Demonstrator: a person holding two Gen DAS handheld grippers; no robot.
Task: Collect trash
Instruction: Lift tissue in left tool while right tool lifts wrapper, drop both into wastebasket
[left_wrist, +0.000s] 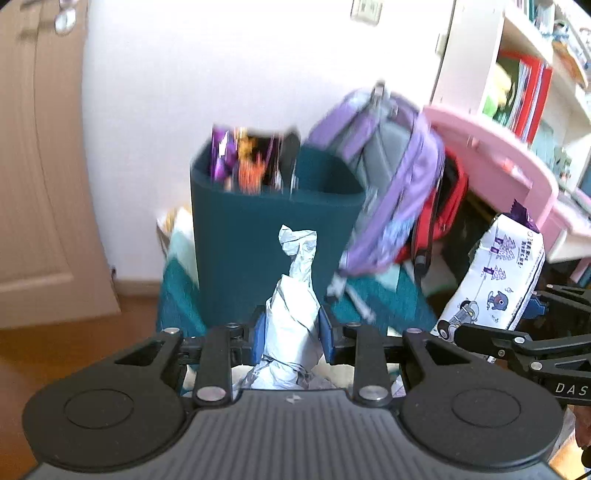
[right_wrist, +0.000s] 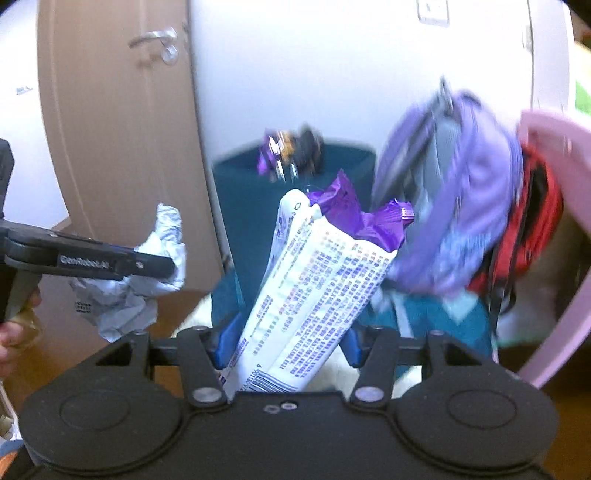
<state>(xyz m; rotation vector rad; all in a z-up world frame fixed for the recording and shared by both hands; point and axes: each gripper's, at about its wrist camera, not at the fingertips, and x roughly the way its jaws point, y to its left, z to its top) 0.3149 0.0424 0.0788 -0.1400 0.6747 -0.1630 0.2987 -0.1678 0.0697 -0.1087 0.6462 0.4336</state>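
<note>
A dark teal trash bin (left_wrist: 273, 236) stands on the floor against the white wall, with purple and orange wrappers (left_wrist: 243, 162) sticking out of its top; it also shows in the right wrist view (right_wrist: 229, 206). My left gripper (left_wrist: 291, 332) is shut on a crumpled silver-white wrapper (left_wrist: 295, 291), held in front of the bin. My right gripper (right_wrist: 288, 343) is shut on a white and purple snack bag (right_wrist: 314, 288), also short of the bin. The bag shows in the left wrist view (left_wrist: 495, 277), and the crumpled wrapper in the right wrist view (right_wrist: 147, 273).
A purple backpack (left_wrist: 391, 177) and a red bag (left_wrist: 447, 206) lean against a pink desk (left_wrist: 491, 147) right of the bin. A tan door (left_wrist: 40, 166) is at the left. A teal rug (left_wrist: 384, 299) lies under the bin.
</note>
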